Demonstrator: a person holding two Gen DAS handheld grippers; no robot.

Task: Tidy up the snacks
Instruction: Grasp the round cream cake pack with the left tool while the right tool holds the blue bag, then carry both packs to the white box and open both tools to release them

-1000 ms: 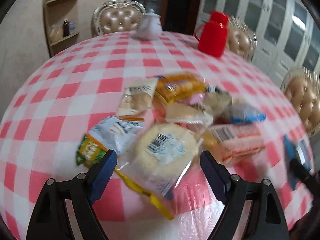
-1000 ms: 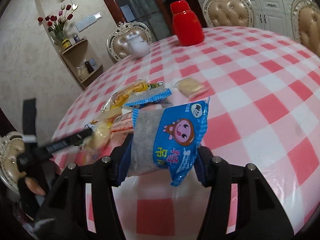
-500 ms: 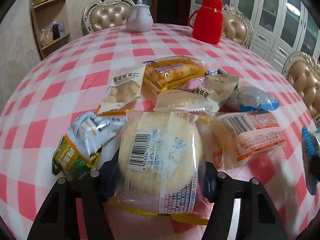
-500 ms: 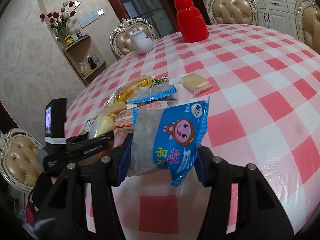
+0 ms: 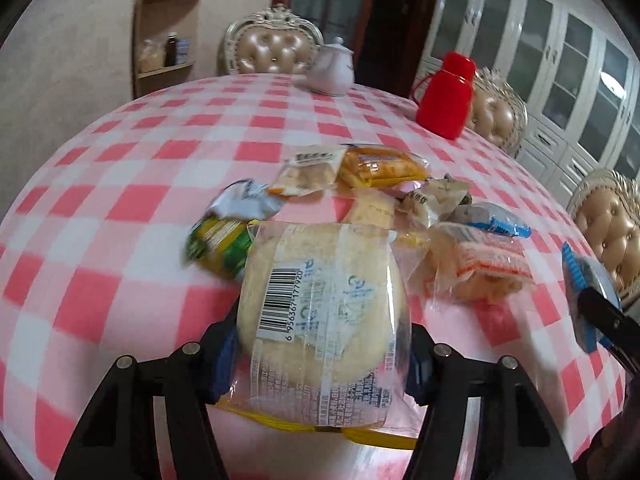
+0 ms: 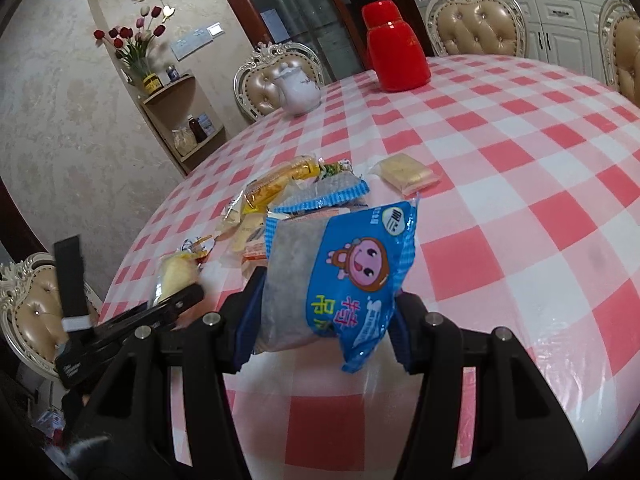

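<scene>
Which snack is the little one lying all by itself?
Find the red flask on the checked table. Nearer the camera, right of the snack pile, lies a small clear packet with a pale yellow square cake, touching no other snack.

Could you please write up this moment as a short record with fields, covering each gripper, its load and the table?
left gripper: shut on round pale bun in clear wrapper, barcode facing the camera
right gripper: shut on blue cartoon snack packet, lifted off the table
snack pile: several wrapped snacks clustered mid-table
separate item: small yellow wrapped cake, apart from the pile
table: pink and white checked cloth
far side: red thermos, white teapot
</scene>
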